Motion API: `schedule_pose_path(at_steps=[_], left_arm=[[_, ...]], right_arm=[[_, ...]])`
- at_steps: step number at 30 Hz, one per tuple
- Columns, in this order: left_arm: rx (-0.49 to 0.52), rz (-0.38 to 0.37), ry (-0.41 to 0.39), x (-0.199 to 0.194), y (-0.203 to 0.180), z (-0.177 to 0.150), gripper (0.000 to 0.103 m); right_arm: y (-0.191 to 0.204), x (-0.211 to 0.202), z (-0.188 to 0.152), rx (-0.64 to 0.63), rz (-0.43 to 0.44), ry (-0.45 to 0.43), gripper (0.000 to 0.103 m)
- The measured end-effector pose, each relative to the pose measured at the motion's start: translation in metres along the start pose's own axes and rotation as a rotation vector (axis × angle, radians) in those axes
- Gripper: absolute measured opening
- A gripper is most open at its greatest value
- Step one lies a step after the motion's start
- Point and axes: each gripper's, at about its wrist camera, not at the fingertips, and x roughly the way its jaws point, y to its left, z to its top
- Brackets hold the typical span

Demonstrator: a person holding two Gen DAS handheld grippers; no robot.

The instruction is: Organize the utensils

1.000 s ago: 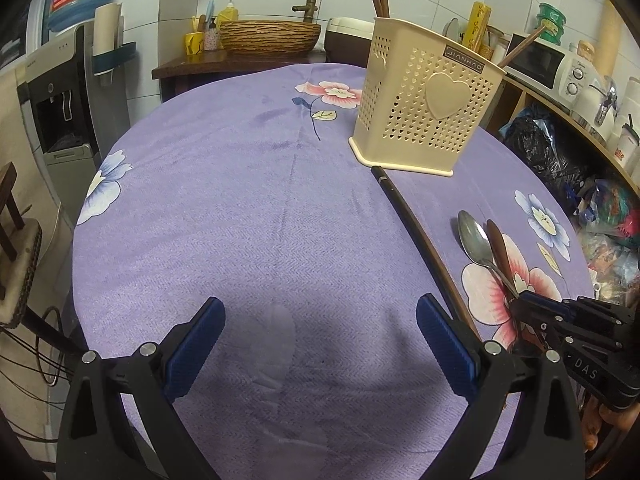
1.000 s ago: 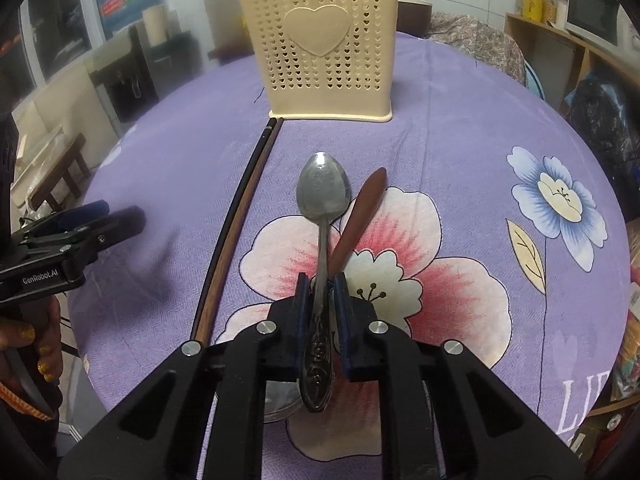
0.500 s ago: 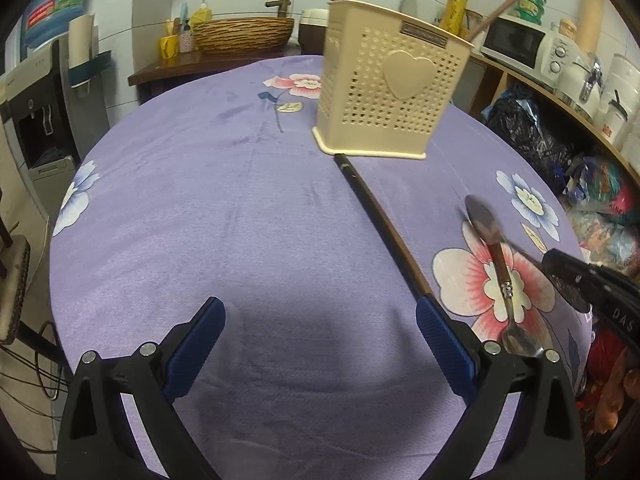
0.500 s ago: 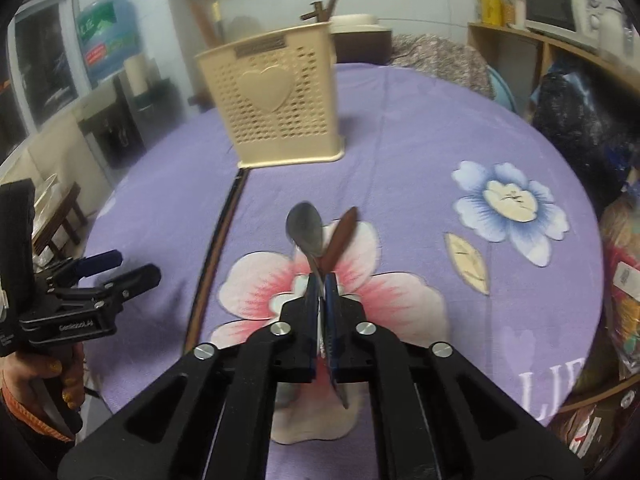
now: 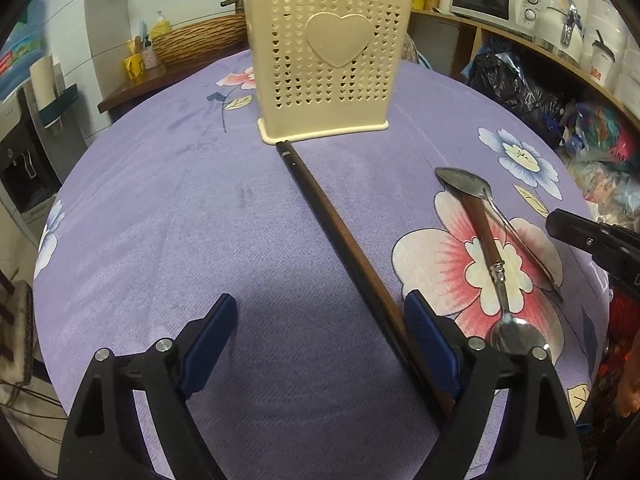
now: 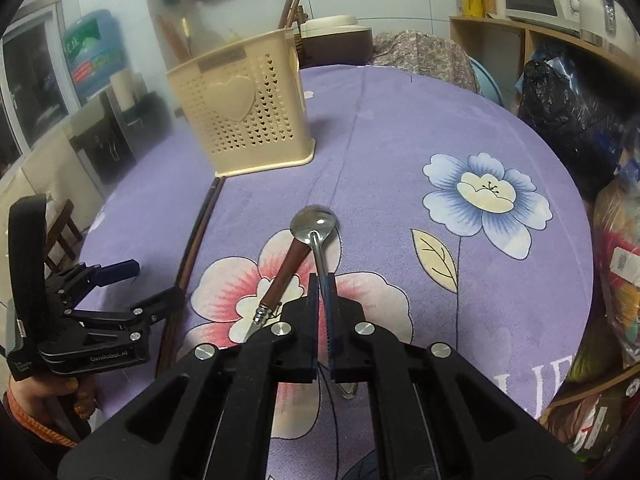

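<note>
Steel spoon [image 6: 318, 236], plain and shiny, is pinched by its handle in the right gripper [image 6: 323, 300], bowl resting on a wood-handled spoon [image 6: 289, 268] on the purple floral cloth [image 6: 400, 152]. Left gripper [image 5: 320, 344] gapes wide, empty, beside dark chopsticks [image 5: 340, 248]. Cream holder [image 5: 326, 56], labelled JIANHAO, holds wooden utensils.

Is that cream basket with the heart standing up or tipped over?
Upright. The basket sits flat on its base on the purple tablecloth, with utensil handles poking out its open top.
</note>
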Motion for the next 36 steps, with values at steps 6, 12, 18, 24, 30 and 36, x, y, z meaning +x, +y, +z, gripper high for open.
schedule_pose_path(at_steps=[6, 12, 18, 24, 30, 36], left_arm=[[-0.011, 0.022, 0.001, -0.006, 0.010, -0.006, 0.079], [-0.078, 0.008, -0.004, -0.014, 0.026, -0.008, 0.079], [-0.043, 0.032, 0.008, -0.007, 0.019, -0.004, 0.078], [-0.017, 0.060, 0.016, 0.007, 0.020, 0.011, 0.078], [-0.043, 0.071, 0.001, 0.002, 0.043, 0.010, 0.048], [-0.103, 0.063, -0.004, -0.007, 0.063, 0.004, 0.020]], right_arm=[[-0.005, 0.006, -0.003, 0.020, -0.016, 0.014, 0.039], [-0.001, 0.004, -0.004, 0.011, -0.042, 0.003, 0.062], [0.003, 0.007, -0.004, 0.006, -0.050, 0.010, 0.062], [0.008, 0.011, -0.003, -0.009, -0.063, 0.024, 0.062], [0.009, 0.029, 0.001, -0.051, -0.088, 0.079, 0.062], [0.021, 0.043, 0.004, -0.125, -0.101, 0.096, 0.028]])
